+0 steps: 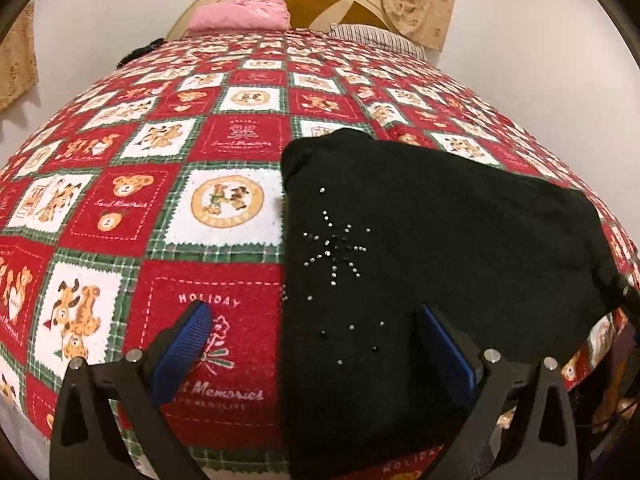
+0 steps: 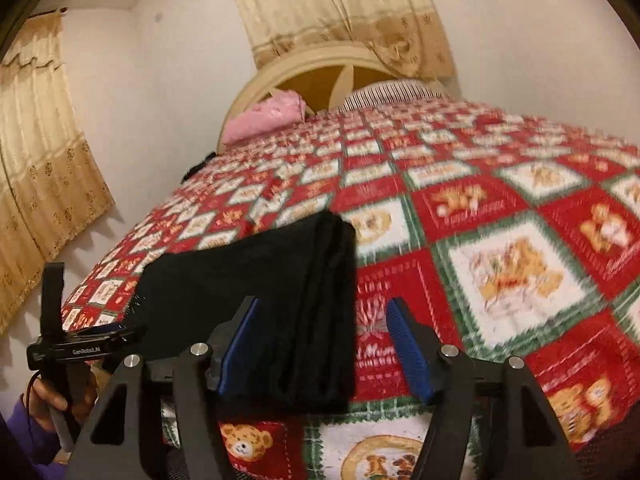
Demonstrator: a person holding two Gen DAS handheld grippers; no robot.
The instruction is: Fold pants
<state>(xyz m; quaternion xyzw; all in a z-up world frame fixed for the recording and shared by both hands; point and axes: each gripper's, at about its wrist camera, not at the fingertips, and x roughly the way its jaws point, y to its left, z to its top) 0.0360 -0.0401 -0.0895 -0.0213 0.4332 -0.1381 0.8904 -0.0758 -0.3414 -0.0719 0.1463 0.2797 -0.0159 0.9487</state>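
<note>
The black pants lie already folded into a compact stack on the bed, near its front edge. In the left wrist view they sit from about 12 to 2 o'clock of the left hand-held gripper, whose right finger hovers over the cloth; its jaws stand wide apart, holding nothing. In the right wrist view the pants lie at 11 o'clock of the right hand-held gripper, also spread and empty, their long axis running away towards the headboard. Both grippers look about equally near, straddling opposite side edges.
</note>
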